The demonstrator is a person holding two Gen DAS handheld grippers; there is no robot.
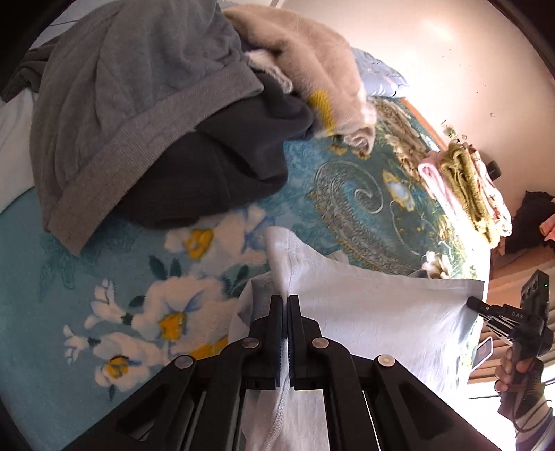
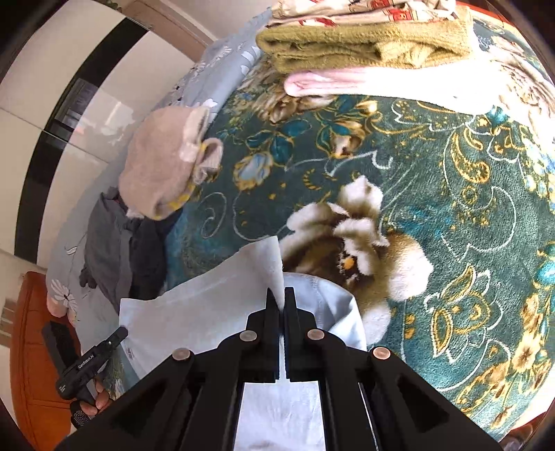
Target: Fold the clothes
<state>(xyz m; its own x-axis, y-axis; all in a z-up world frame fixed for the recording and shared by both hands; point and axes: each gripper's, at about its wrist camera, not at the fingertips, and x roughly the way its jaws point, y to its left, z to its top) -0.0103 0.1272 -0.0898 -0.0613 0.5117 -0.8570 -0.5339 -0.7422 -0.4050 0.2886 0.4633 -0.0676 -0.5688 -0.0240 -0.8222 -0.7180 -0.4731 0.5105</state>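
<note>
A thin, pale blue shirt is pinched by both closed grippers, left and right, over a plush floral blanket.

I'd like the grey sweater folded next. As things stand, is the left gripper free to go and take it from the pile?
Probably not yet. The left gripper is shut on the pale blue garment, as is the right gripper. The grey sweater lies uncovered on the pile, so only that grip stands in the way.

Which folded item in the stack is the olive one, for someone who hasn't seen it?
On the teal floral blanket, find the folded stack at its far edge. The olive towel lies between a pink layer below and patterned fabric above: the only coarse, mustard-green one.
</note>
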